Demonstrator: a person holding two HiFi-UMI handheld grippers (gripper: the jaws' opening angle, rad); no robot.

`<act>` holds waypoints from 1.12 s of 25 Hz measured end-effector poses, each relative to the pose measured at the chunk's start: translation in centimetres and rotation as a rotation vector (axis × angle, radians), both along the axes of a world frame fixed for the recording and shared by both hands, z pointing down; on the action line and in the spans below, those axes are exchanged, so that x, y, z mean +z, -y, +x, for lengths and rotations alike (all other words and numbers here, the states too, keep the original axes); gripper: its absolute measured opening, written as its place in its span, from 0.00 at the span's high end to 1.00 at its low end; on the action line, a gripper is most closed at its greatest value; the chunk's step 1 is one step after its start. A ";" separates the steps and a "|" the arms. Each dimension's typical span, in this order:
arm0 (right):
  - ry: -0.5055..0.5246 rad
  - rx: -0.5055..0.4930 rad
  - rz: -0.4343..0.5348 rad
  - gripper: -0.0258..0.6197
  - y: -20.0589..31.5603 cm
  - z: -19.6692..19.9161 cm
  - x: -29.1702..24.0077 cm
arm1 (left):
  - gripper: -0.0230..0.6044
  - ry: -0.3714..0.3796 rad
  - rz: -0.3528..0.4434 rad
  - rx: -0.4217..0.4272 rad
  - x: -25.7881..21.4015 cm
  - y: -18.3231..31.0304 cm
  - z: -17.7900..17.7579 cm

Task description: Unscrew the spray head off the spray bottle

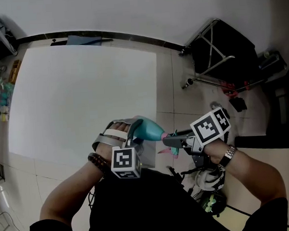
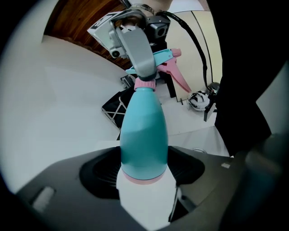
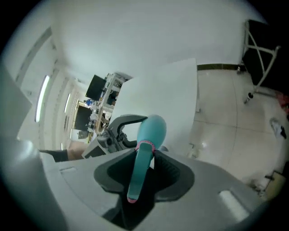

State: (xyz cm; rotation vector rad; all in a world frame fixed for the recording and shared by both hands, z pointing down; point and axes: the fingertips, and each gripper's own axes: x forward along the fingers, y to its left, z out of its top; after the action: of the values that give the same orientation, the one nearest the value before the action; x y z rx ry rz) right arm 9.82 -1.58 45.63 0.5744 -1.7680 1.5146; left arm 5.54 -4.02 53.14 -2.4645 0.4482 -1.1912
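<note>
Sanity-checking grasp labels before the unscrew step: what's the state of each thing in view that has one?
spray bottle: off the table, held about level between both grippers.
spray head: still on the bottle, pink collar seated against it; how loose, cannot tell.
left gripper: shut on the bottle's base end.
right gripper: shut on the spray head.

The bottle (image 2: 143,131) is teal with a pink ring at neck and base. Its head (image 2: 161,57) is teal with a pink trigger (image 2: 178,79). The left gripper (image 1: 135,130) and right gripper (image 1: 171,140) are grey, each with a cube of black-and-white square markers. The table (image 1: 84,92) is white, the floor (image 1: 174,81) pale tile, the chair (image 1: 225,46) black.
</note>
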 end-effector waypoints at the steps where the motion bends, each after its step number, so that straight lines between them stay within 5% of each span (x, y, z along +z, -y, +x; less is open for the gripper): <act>1: 0.022 0.042 -0.019 0.78 0.0 0.0 -0.1 | 0.41 -0.005 -0.001 0.002 -0.1 0.0 0.1; 5: 0.053 0.096 -0.038 0.77 0.1 -0.2 -0.4 | 0.41 -0.040 -0.031 0.001 -0.2 -0.3 0.2; 20: 0.072 -0.019 0.062 0.64 0.7 -1.1 -2.6 | 0.41 -0.282 -0.318 -0.043 -0.4 -1.8 1.4; 28: 0.048 -0.117 0.122 0.62 0.2 -0.6 -3.9 | 0.41 -0.292 -0.340 -0.080 0.0 -1.0 0.7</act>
State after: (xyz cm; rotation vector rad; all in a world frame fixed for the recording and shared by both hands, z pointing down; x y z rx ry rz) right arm 9.22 -1.78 41.70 0.4893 -1.9068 1.3584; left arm 6.24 -3.06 53.15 -2.9594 0.4565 -1.0072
